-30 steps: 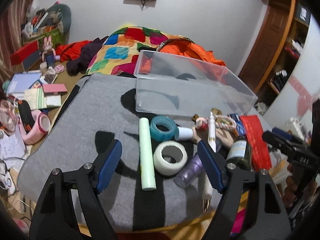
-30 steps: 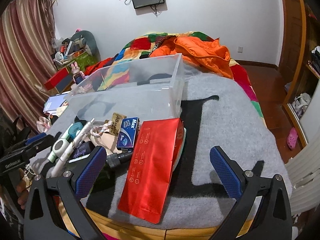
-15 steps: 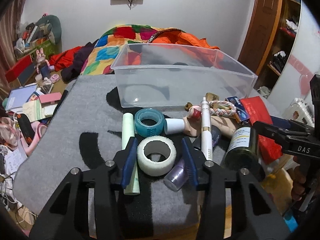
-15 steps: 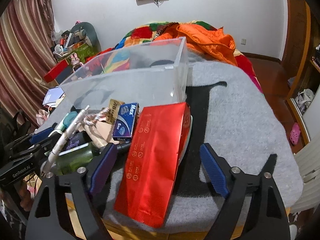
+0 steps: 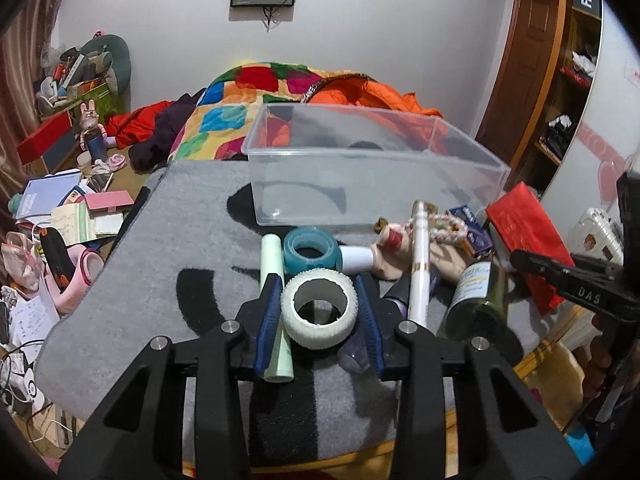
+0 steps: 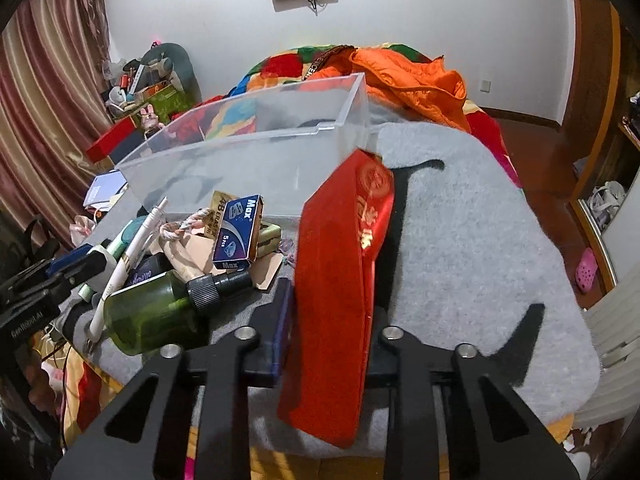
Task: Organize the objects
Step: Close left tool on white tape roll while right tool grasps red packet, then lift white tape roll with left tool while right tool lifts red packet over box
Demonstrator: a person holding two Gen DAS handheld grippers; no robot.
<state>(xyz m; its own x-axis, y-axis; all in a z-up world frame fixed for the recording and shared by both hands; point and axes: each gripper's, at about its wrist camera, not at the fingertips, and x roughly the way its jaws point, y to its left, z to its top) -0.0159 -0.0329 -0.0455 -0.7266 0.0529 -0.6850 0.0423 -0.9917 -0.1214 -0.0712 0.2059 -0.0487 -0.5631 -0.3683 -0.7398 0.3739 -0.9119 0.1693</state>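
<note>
A: Left wrist view, item one: left tongs (image 5: 319,312), jaws closing, blue pads against both sides of the white tape roll (image 5: 319,314). Roll location?

B: On the grey blanket (image 5: 160,260) covering the bed, near its front edge. Just beside it: pale green tube (image 5: 274,304), teal tape roll (image 5: 311,249), white pen (image 5: 420,268), green bottle (image 5: 476,300).

A: Item two: right tongs (image 6: 328,320), jaws closing on the red packet (image 6: 340,280), which is pinched between them and bowed into a ridge.

B: Packet runs from the blanket's front edge up to the corner of the clear plastic bin (image 6: 256,160). Bin stands mid-blanket, behind the clutter; blue Max box (image 6: 238,232) lies in front of it.
</note>
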